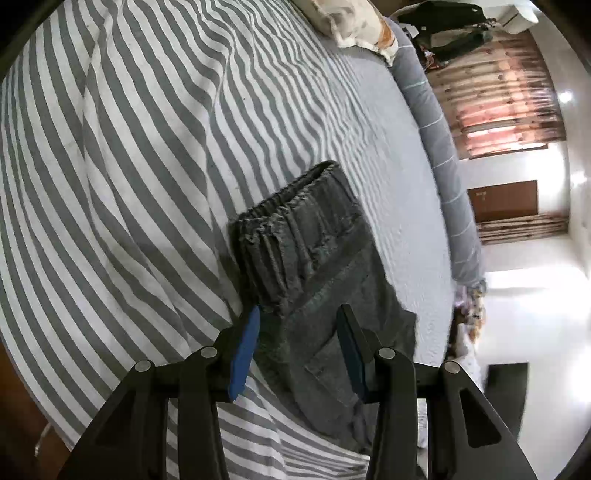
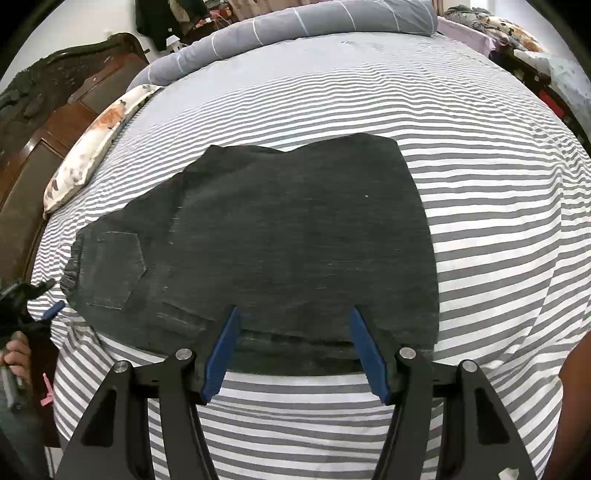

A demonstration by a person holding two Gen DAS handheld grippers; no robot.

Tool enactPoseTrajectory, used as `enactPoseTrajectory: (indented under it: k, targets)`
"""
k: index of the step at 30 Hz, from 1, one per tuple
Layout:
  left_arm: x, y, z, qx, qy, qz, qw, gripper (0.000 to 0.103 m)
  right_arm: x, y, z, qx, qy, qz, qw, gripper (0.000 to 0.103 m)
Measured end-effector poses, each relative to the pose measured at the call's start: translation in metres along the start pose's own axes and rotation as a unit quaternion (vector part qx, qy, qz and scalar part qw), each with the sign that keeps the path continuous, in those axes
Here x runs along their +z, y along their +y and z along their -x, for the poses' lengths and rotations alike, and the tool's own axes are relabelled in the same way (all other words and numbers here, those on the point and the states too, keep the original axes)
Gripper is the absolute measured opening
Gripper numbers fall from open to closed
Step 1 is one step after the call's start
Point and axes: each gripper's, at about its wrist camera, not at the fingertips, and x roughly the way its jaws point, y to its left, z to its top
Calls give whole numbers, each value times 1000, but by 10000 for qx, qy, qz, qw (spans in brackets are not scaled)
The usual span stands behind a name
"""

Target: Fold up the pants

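Note:
Dark grey denim pants (image 2: 280, 236) lie flat on the striped bedsheet (image 2: 498, 206), folded lengthwise, with a back pocket (image 2: 110, 269) at the left end. In the left wrist view the gathered elastic waistband (image 1: 291, 229) faces me. My left gripper (image 1: 301, 314) is open, its blue-padded fingers (image 1: 245, 354) straddling the waistband end just above the cloth. My right gripper (image 2: 293, 317) is open over the near long edge of the pants, holding nothing. The left gripper's blue tip (image 2: 53, 309) shows at the left edge of the right wrist view.
A floral pillow (image 2: 92, 147) lies at the head of the bed beside a dark wooden headboard (image 2: 44, 110). A rolled grey duvet (image 2: 295, 22) runs along the far side. The striped sheet (image 1: 110, 184) spreads wide around the pants. Clothes and curtains (image 1: 506, 92) stand beyond the bed.

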Motion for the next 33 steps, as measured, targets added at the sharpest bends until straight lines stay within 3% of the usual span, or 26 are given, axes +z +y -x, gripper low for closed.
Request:
enactPoseTrajectory:
  k: [16, 18, 22, 29, 33]
  targets:
    - [9, 21, -36, -270, 396, 300, 9984, 44, 5, 13, 8, -115, -15, 107, 9999, 59]
    - [10, 19, -39, -304, 343, 236, 9987, 40, 5, 14, 10, -131, -38, 110, 9998, 59]
    - [9, 15, -41, -156, 215, 54, 9996, 29, 6, 16, 10, -139, -34, 116, 9998, 59]
    - [8, 12, -44, -9, 162, 128, 9998, 28, 5, 22, -6, -183, 127, 189, 9996, 59]
    - [-2, -19, -38, 454, -108, -586, 9972, 20, 2, 17, -20, -184, 311, 112, 9993, 59]
